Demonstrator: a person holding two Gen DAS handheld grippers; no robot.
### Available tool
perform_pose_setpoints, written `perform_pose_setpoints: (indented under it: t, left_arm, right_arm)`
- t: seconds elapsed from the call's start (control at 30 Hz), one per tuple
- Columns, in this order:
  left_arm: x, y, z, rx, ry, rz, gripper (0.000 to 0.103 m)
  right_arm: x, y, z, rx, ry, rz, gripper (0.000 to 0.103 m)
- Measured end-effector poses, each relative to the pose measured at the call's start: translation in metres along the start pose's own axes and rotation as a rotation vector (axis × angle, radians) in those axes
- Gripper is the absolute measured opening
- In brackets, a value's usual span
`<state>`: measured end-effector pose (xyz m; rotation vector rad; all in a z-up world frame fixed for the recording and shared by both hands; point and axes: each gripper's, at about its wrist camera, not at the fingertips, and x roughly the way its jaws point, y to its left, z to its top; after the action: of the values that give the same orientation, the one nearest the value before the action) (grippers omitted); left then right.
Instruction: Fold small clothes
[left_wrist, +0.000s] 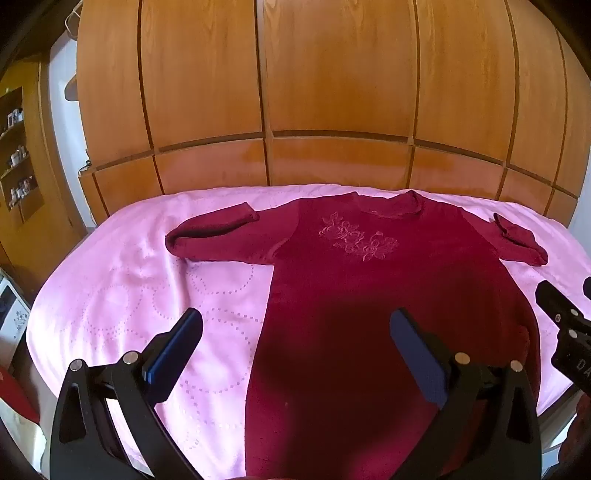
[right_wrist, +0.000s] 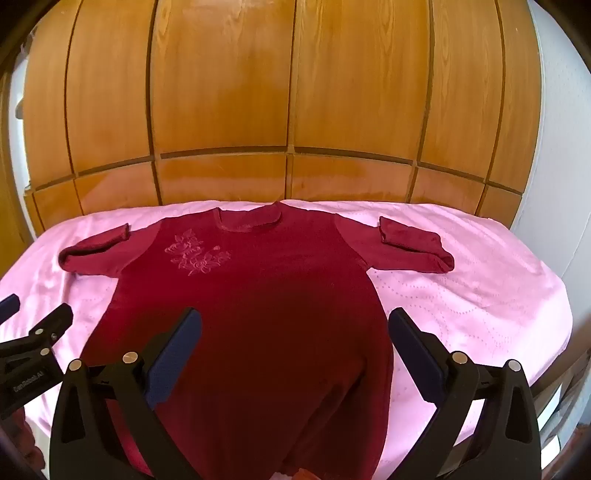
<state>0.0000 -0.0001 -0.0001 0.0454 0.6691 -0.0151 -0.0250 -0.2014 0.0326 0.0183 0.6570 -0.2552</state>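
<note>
Now, both tools hover with fingers spread wide and nothing between them: your left gripper (left_wrist: 295, 350) and right gripper (right_wrist: 295, 350). One dark red long-sleeved knit top with a rose embroidery (left_wrist: 369, 295) lies flat, front up, across the centre of the pink dotted bedcover (left_wrist: 129, 295) — neckline toward the upper frame, by the wooden wardrobe (left_wrist: 295, 74). Two sleeves, each already doubled back at the cuff. I'd pinch a single layer at shoulder and hem — then bring one side inward evenly.
</note>
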Motion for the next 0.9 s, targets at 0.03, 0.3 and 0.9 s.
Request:
perform_pose_setpoints:
  t: [0.03, 0.3, 0.9]
  left_arm:
    - [0.0, 0.0, 0.0, 0.001, 0.003, 0.003, 0.101]
    - [-0.001, 0.009, -0.003, -0.018, 0.011, -0.004, 0.101]
    - [0.011, 0.004, -0.014, -0.011, 0.04, -0.005, 0.101]
  right_arm:
    - [0.0, 0.0, 0.0, 0.002, -0.001, -0.001, 0.1]
    - [0.003, 0.003, -0.004, 0.002, 0.012, -0.003, 0.1]
    - [0.007, 0.003, -0.006, -0.002, 0.026, -0.004, 0.1]
